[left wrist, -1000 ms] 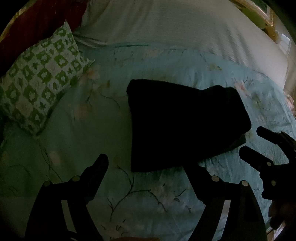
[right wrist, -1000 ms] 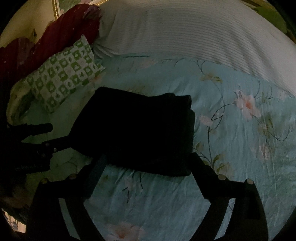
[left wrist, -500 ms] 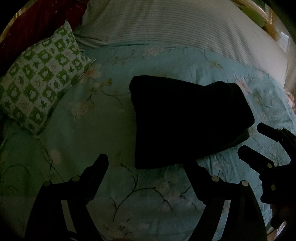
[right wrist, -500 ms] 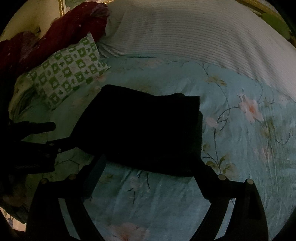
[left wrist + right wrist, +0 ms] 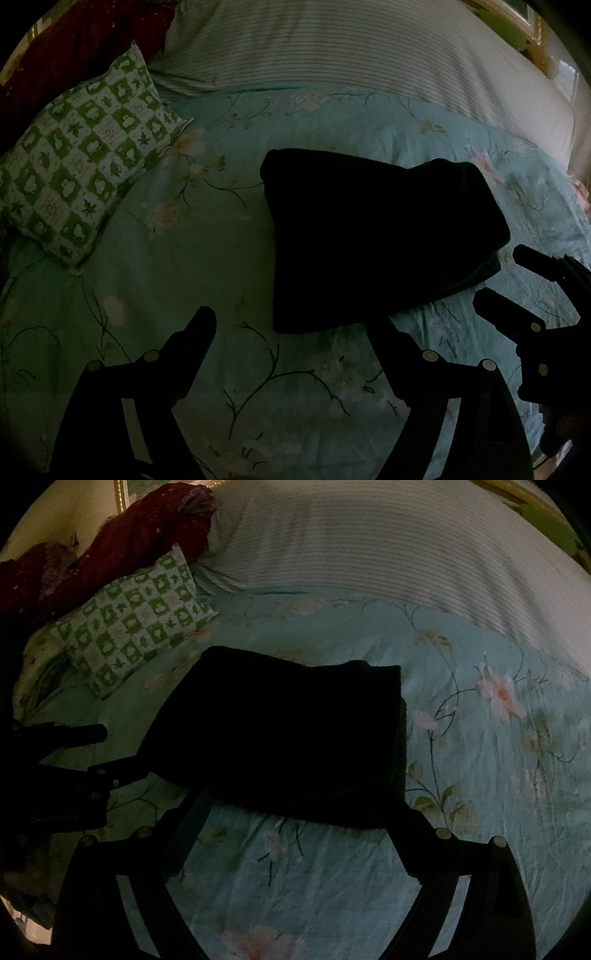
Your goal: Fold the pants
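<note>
The black pants (image 5: pixel 373 240) lie folded into a compact rectangle on the light blue floral bedspread (image 5: pixel 192 258). They also show in the right wrist view (image 5: pixel 284 734). My left gripper (image 5: pixel 295 328) is open and empty, hovering just short of the pants' near edge. My right gripper (image 5: pixel 299 805) is open and empty, its fingers spread just before the near edge of the fold. In the left wrist view the right gripper (image 5: pixel 506 273) shows at the right, open. In the right wrist view the left gripper (image 5: pixel 110 749) shows at the left, open.
A green and white checked pillow (image 5: pixel 77 162) lies to the left of the pants, also in the right wrist view (image 5: pixel 136 624). A striped white blanket (image 5: pixel 351 51) covers the far part of the bed. A dark red cloth (image 5: pixel 110 546) is bunched at the far left.
Both grippers have drawn back slightly from the pants and stay open. The folded pants have not moved on the bed.
</note>
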The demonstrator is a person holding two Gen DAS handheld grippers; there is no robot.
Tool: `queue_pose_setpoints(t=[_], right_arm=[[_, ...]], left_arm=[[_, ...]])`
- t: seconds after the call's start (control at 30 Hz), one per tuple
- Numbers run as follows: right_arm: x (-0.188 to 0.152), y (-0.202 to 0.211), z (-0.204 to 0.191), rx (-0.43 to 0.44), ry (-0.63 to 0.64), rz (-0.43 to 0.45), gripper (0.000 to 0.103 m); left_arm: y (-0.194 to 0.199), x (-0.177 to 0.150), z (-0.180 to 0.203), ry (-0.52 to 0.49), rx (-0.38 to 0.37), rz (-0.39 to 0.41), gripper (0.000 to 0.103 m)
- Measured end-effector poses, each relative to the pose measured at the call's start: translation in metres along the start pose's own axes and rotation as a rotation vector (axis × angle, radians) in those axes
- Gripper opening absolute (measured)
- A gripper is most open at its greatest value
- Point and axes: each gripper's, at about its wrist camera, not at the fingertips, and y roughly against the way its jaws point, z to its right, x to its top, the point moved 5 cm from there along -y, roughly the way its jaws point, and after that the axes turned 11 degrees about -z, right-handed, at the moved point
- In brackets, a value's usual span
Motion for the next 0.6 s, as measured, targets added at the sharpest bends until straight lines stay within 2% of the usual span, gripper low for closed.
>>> queue_pose_setpoints(t=[0.6], right_arm=[[-0.0007,-0.0003,-0.0011,-0.003,0.005,0.011,0.092]], left_arm=[[-0.0021,0.0079,-0.0009,-0.006,0.006,0.006,0.084]])
